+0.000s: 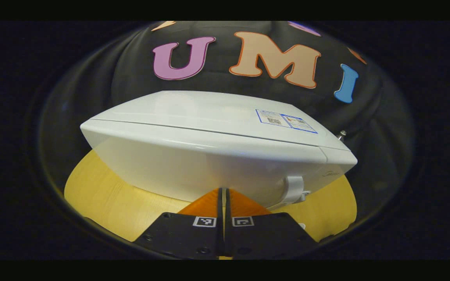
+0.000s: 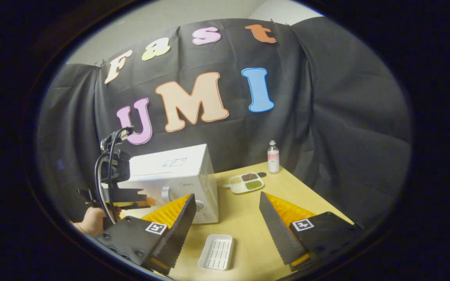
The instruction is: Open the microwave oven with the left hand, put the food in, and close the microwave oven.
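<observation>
left gripper low in the left gripper view, orange fingers pressed together with nothing between, tips right up at the front of the white microwave oven. can't tell if touching. door closed, white door handle just right of the fingertips. blue-edged label sticker on the microwave top, toward the right. light wooden table under the microwave. in the right gripper view, right gripper spread wide, fingers well apart, holding nothing, hovering over the table. white slatted tray on the table between and just below the two fingers, empty-looking. microwave oven at back left of the table, door shut, round knob low on its front right, partly behind the right gripper's left finger. left gripper seen farther off at the microwave's front, black body with cables above it, hand gripping it from below. food plate with divided compartments of brown, green and pale stuff, on the table to the right of the microwave, apart from it. small bottle with pink label upright behind the plate, near the table's far edge.
</observation>
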Available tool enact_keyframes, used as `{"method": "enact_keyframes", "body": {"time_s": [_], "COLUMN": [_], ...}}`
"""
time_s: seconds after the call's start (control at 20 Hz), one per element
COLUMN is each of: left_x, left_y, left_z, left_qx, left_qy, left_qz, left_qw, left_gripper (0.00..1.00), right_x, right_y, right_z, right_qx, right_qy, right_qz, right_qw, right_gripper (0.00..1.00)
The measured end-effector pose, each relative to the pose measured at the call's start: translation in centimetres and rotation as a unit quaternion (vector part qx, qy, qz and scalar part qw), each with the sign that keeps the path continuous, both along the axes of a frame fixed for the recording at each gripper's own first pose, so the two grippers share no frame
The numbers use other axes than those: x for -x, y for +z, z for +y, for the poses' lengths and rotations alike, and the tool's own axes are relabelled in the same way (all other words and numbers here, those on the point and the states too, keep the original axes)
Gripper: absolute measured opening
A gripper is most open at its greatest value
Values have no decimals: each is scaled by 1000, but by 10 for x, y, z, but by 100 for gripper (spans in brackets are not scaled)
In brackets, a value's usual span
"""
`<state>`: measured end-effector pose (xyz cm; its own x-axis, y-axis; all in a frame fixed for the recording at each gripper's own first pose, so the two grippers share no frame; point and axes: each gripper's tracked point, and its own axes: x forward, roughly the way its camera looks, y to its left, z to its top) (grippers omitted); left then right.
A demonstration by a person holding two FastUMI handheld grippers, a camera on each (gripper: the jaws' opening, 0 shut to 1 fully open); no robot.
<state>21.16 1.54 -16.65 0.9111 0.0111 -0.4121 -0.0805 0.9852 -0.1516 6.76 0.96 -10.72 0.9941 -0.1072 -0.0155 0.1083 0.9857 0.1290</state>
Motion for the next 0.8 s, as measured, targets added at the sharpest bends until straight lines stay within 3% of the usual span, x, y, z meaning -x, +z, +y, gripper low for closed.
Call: {"method": "enact_keyframes", "body": {"time_s": [0.35, 0.5, 0.6, 0.7, 0.75, 0.8], "left_x": [4, 24, 40, 61, 70, 78], "left_y": [8, 26, 42, 55, 64, 73], "left_z": [7, 8, 11, 24, 29, 31], "left_qx": [11, -16, -38, -69, -82, -91], "left_qy": [-8, -24, -34, -21, -14, -11], "left_qz": [-19, -37, -56, -68, -81, -95], "left_qw": [1000, 999, 997, 995, 993, 991], "left_gripper": [1, 4, 0, 4, 0, 13], "right_x": [5, 3, 0, -1, -1, -2], "right_y": [5, 3, -3, -3, -1, 1], "right_z": [-1, -1, 0, 1, 2, 4], "right_qx": [3, 3, 2, 5, 6, 0], "right_qy": [3, 7, 12, 18, 20, 23], "right_qz": [-9, -6, 9, 23, 26, 29], "right_qw": [1000, 1000, 1000, 1000, 999, 999], "right_gripper": [91, 90, 91, 91, 91, 91]}}
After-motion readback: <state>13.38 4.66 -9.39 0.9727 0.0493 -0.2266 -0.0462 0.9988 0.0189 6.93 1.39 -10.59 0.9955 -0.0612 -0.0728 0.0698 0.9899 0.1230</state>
